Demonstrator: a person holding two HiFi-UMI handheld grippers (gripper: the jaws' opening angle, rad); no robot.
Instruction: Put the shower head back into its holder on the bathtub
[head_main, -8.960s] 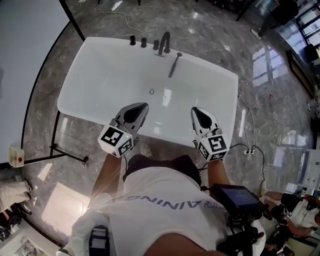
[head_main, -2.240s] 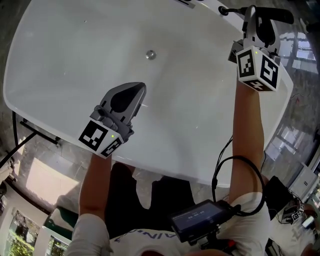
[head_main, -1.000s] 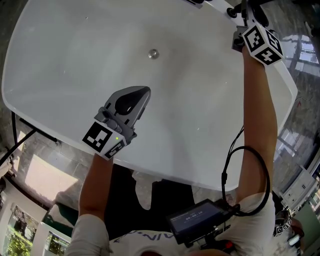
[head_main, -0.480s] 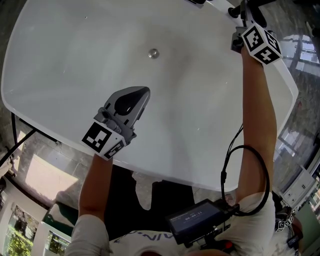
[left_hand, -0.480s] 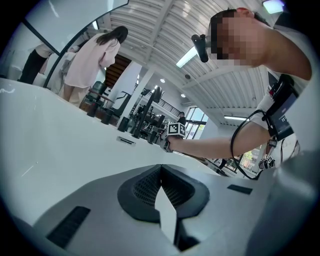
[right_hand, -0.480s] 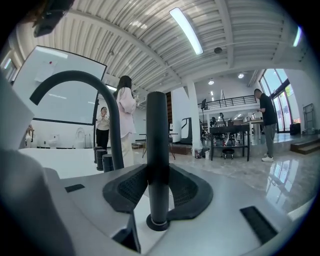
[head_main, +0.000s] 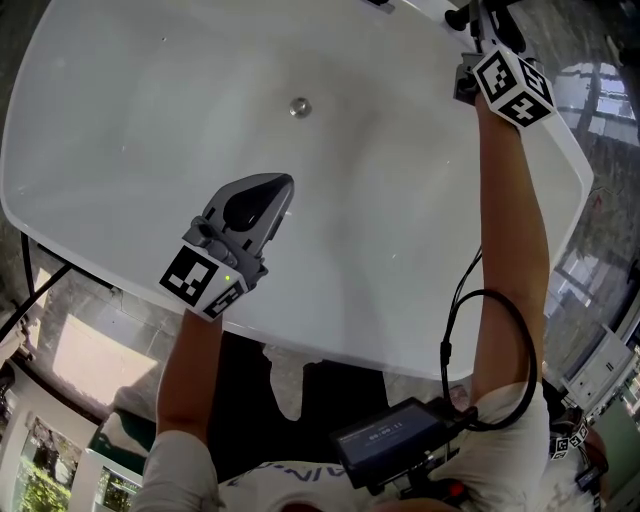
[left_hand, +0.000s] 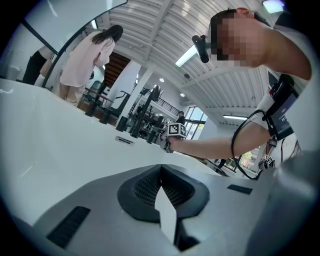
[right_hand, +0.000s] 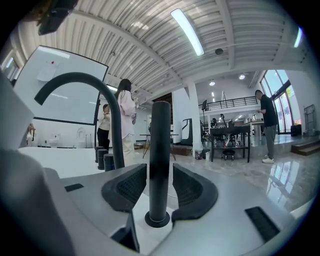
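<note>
The right hand-held gripper's (right_hand: 160, 175) jaws are opening, just clear of the upright shower head (right_hand: 161, 132) seated in its holder (right_hand: 158, 220); faucet (right_hand: 98, 92) left.

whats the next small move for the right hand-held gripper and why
Probably finish opening the right hand-held gripper and draw it straight back. The shower head stands upright in its holder between the opening jaws, so it likely needs no more support.

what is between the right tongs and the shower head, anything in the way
Nothing visible. The shower head stands upright between the pads of the right tongs, which are opening, and its foot already sits in the holder.
</note>
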